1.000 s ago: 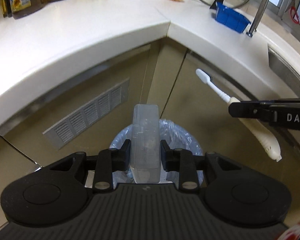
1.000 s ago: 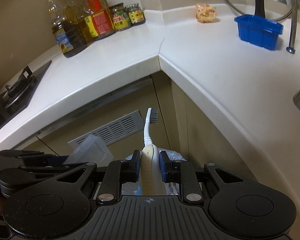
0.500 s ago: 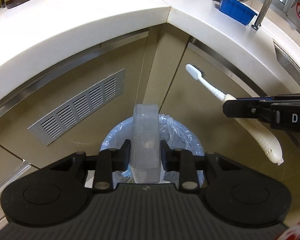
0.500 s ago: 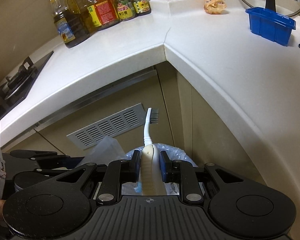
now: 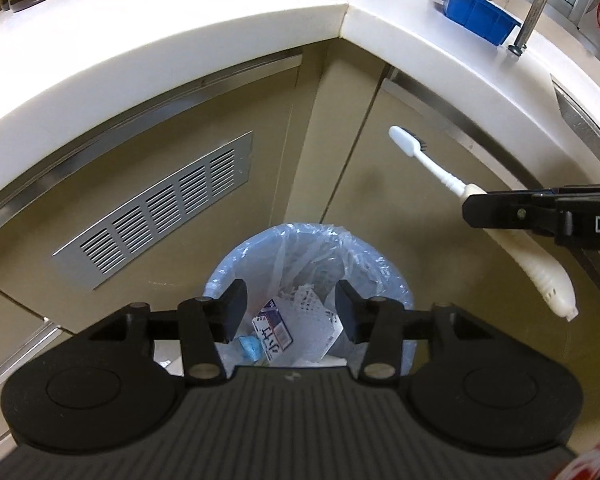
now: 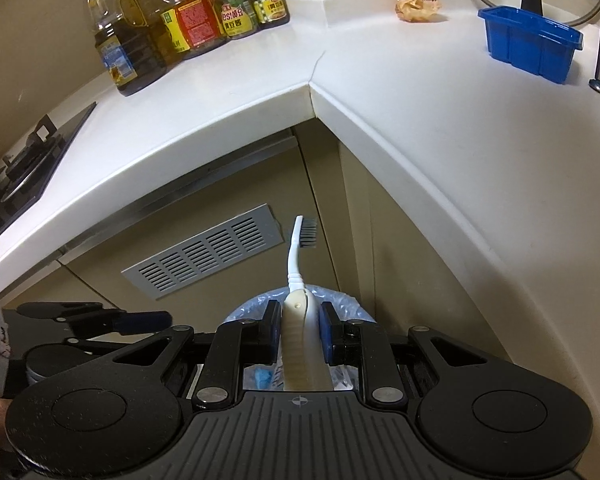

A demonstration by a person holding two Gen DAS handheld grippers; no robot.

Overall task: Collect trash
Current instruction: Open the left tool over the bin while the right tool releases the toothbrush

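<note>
My left gripper [image 5: 289, 296] hangs over a bin lined with a blue bag [image 5: 380, 272]. Its jaws are opening and nothing is between them. Down in the bin lie a small printed carton [image 5: 274, 330], white paper and a blue scrap; no clear plastic box shows among them. My right gripper [image 6: 299, 316] is shut on the cream handle of a white toothbrush [image 6: 296, 336], whose bristled head points away, over the bin's [image 6: 340, 300] far rim. In the left wrist view the toothbrush [image 5: 432, 166] and the right gripper [image 5: 476, 210] are at the right, beside the bin.
A white corner counter [image 6: 380, 112] overhangs the bin. On it are oil bottles and jars [image 6: 188, 28], a crumpled orange wrapper [image 6: 418, 2] and a blue basket [image 6: 528, 42]. A vent grille [image 5: 156, 216] sits in the cabinet front. A stove [image 6: 24, 164] is at the left.
The left jaws have spread apart and the clear plastic box that they held is gone from between them. The right gripper still holds the toothbrush in the same place.
</note>
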